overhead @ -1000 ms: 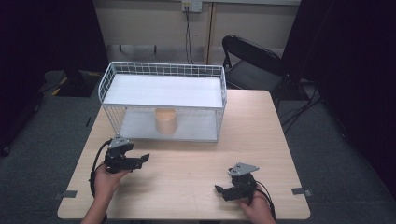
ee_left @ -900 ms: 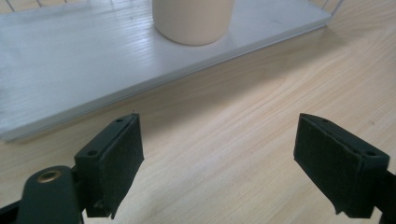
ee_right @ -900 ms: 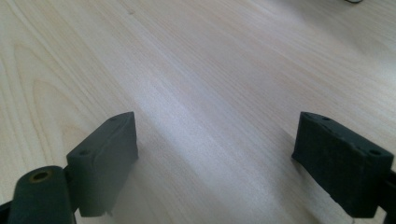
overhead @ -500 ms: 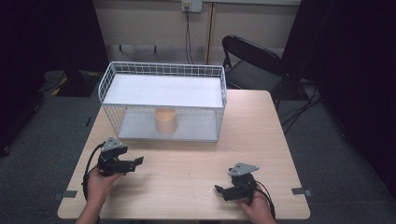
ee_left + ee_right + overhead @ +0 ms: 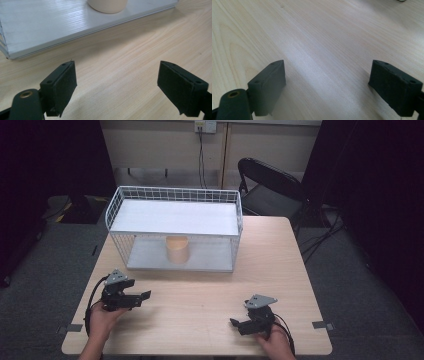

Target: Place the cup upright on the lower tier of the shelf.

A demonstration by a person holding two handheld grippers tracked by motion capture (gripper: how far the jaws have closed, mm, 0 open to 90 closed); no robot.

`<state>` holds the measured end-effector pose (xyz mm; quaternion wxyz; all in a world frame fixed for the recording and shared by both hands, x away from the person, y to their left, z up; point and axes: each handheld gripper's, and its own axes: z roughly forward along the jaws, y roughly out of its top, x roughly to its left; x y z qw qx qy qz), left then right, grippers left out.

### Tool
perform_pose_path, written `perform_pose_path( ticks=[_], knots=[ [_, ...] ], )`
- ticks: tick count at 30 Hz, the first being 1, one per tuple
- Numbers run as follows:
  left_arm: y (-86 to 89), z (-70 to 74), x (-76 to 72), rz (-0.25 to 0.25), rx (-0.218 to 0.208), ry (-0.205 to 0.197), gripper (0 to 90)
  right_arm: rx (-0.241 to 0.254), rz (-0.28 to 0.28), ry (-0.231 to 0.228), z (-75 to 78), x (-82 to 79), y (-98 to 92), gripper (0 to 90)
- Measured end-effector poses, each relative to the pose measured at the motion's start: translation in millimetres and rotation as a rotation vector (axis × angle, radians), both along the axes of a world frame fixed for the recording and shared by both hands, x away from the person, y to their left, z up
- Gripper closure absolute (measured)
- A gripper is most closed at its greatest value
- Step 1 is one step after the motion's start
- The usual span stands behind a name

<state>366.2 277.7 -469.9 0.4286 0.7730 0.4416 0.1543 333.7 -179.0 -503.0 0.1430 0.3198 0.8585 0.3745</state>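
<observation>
Wooden desk [image 5: 200,295], wire shelf rack [image 5: 175,227], both tongs idle.
Beige cup [image 5: 177,249] stands upright ahead of left tongs [image 5: 142,296], which are nearer; right tongs [image 5: 235,323] likewise gape wide, empty.

The little tan cup [image 5: 107,5] stands upright on the bottom shelf [image 5: 50,27], far in front of the left gripper's [image 5: 117,87] wide-open jaws, not touching them.

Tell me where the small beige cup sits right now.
In the high view, the small beige cup stands on the lower shelf of the white wire rack, near its middle, beyond the left gripper. The left gripper view shows its base at top.
</observation>
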Motion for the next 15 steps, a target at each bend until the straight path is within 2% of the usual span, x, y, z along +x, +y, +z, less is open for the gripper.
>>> perform_pose_path(
  ticks=[3, 11, 15],
  knots=[
    [1.4, -2.6, -0.1, -0.008, -0.006, 0.009, 15.5, 0.000, 0.000, 0.000, 0.0, 0.0, 0.0, 12.9],
    [2.2, -6.8, -1.6, -0.006, 0.049, 0.012, 15.4, 0.000, 0.000, 0.000, 0.0, 0.0, 0.0, 12.9],
    [0.9, -7.5, -1.2, 0.005, 0.063, 0.033, 15.4, 0.000, 0.000, 0.000, 0.0, 0.0, 0.0, 12.9]
  ],
)
